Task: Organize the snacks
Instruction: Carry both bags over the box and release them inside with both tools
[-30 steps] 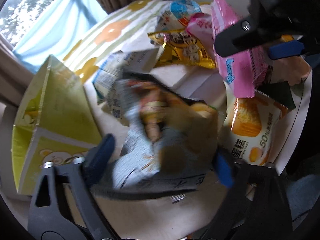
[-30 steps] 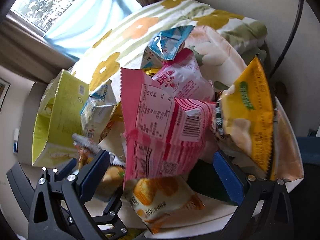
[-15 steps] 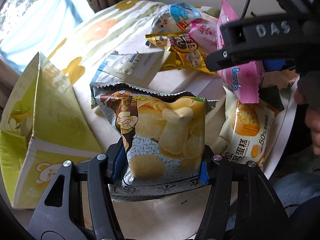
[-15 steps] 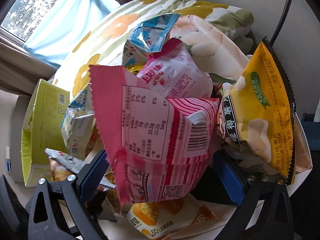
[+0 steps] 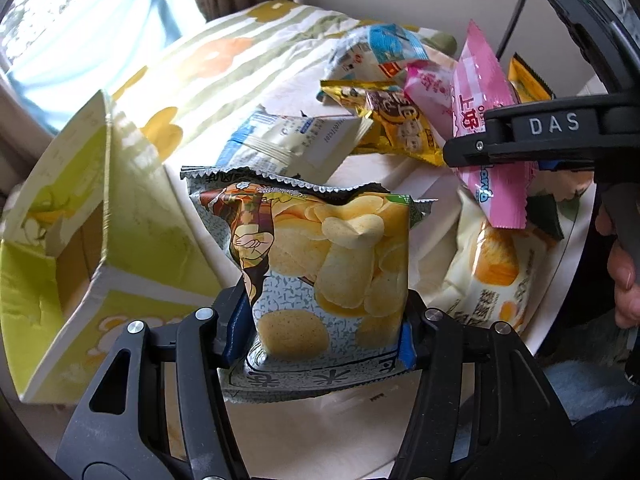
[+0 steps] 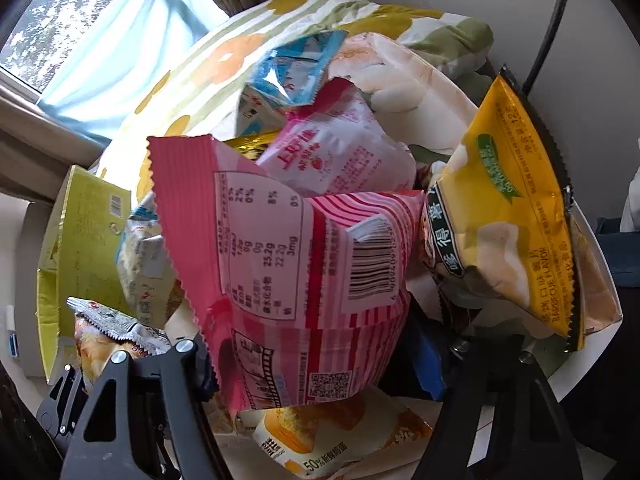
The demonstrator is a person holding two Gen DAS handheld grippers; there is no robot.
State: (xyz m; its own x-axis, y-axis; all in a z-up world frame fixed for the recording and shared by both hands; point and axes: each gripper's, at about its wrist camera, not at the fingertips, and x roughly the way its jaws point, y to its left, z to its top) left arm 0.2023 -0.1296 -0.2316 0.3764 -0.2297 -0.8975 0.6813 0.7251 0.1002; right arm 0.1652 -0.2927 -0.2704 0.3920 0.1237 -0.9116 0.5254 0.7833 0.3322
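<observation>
A bag of potato chips (image 5: 328, 248), grey-blue and yellow, stands upright over the white table, and my left gripper (image 5: 320, 328) is shut on its lower part. The same bag's crimped top shows at the lower left of the right wrist view (image 6: 108, 332). My right gripper (image 6: 316, 360) is closing its jaws on a pink striped snack bag (image 6: 280, 248), and its pads press the bag's lower sides. In the left wrist view that pink bag (image 5: 480, 92) hangs at the upper right under the right gripper's black finger (image 5: 520, 136). An open yellow-green carton (image 5: 80, 240) stands at the left.
Loose snacks crowd the white table's edge (image 5: 568, 248): a gold bag (image 5: 400, 124), a white-blue pack (image 5: 288, 140), an egg-cake pack (image 5: 492, 276), a yellow barbecue chips bag (image 6: 512, 220) and a pale pink bag (image 6: 340, 152). Floral bedding (image 5: 208, 60) lies behind. A person's hand (image 5: 624, 272) is at the right.
My left jaws have closed on the chips bag, which now stands steady and sharp. My right jaws have narrowed from wide apart onto the pink bag.
</observation>
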